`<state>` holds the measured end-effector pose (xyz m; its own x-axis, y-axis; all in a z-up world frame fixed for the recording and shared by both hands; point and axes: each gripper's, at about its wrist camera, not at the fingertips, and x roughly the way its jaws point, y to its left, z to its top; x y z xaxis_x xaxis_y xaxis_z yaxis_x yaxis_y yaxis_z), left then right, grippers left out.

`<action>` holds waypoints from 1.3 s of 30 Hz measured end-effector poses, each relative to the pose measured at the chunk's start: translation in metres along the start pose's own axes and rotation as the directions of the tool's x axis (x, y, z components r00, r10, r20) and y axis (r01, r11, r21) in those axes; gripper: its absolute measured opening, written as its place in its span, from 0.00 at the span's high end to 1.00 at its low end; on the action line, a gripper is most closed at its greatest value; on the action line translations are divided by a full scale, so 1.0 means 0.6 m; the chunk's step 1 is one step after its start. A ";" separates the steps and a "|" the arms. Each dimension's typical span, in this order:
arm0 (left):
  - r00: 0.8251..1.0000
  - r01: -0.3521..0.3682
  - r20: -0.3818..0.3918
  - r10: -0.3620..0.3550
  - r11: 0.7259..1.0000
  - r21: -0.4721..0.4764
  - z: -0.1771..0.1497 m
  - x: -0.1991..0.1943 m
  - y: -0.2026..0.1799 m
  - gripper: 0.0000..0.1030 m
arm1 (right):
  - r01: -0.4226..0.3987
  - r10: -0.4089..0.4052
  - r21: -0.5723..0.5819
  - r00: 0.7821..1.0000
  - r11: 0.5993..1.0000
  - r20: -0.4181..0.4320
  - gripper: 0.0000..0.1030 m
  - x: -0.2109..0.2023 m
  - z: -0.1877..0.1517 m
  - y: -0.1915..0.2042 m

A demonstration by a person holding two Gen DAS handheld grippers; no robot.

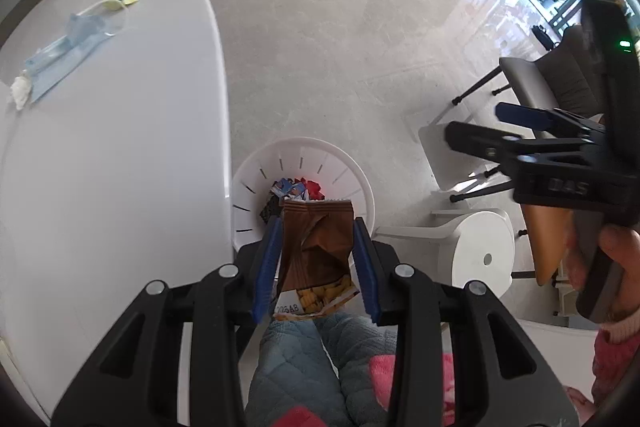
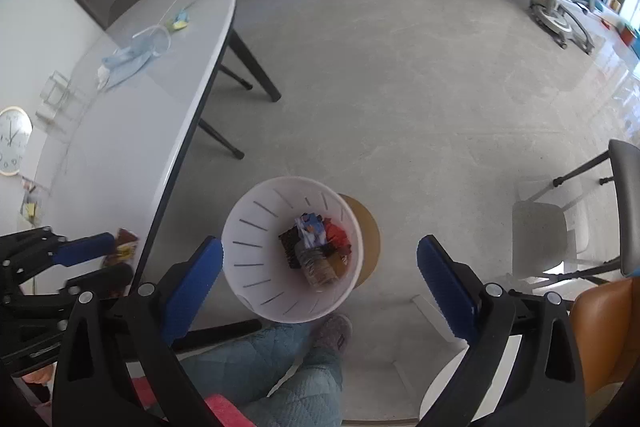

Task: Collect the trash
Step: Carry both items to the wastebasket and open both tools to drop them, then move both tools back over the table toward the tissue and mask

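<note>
The left gripper (image 1: 316, 263) clamped a crumpled brown snack wrapper (image 1: 318, 259) between its blue pads, right above the white bin (image 2: 240, 223) on the floor beside the white table (image 1: 120, 147). The right gripper (image 2: 320, 279) hung over the bin with jaws wide and nothing between them. Wrappers and a crushed bottle (image 2: 316, 263) lay inside the bin. A blue mask (image 1: 64, 55) remained on the table, well away from the bin.
</note>
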<state>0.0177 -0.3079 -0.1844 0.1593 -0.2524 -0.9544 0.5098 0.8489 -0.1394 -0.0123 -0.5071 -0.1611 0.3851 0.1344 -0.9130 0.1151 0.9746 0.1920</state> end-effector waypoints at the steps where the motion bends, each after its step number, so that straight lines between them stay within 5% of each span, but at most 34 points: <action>1: 1.000 0.007 -0.015 -0.007 1.000 0.003 0.006 0.012 -0.004 0.66 | 0.000 0.000 0.013 1.000 1.000 0.005 0.05 -0.003 -0.003 -0.009; 5: 0.999 0.001 -0.054 0.000 1.000 0.023 0.017 0.045 -0.016 0.64 | 0.008 -0.008 0.039 1.000 0.999 -0.008 0.05 0.003 -0.016 -0.030; 7: 0.997 -0.008 -0.074 0.009 1.000 0.018 0.020 0.056 -0.018 0.34 | 0.005 -0.004 0.049 1.000 0.999 -0.020 0.05 0.010 -0.022 -0.035; 9: 0.996 -0.036 -0.076 0.036 0.999 -0.003 0.022 0.059 -0.019 0.22 | 0.004 -0.003 0.053 1.000 0.999 -0.024 0.05 0.010 -0.025 -0.036; 19: 0.997 -0.075 0.003 0.075 0.995 -0.061 0.021 -0.005 -0.010 0.08 | -0.011 0.011 0.020 1.000 1.000 -0.004 0.05 -0.007 -0.020 -0.013; 39: 0.973 -0.132 0.146 0.178 0.950 -0.283 0.027 -0.143 0.129 0.08 | -0.109 0.125 -0.173 0.989 0.979 0.083 0.03 -0.069 0.060 0.144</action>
<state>0.0574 -0.2280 -0.1088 0.3694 -0.1620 -0.9151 0.2238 0.9712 -0.0816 0.0146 -0.4346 -0.0941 0.4712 0.2394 -0.8489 -0.0877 0.9704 0.2250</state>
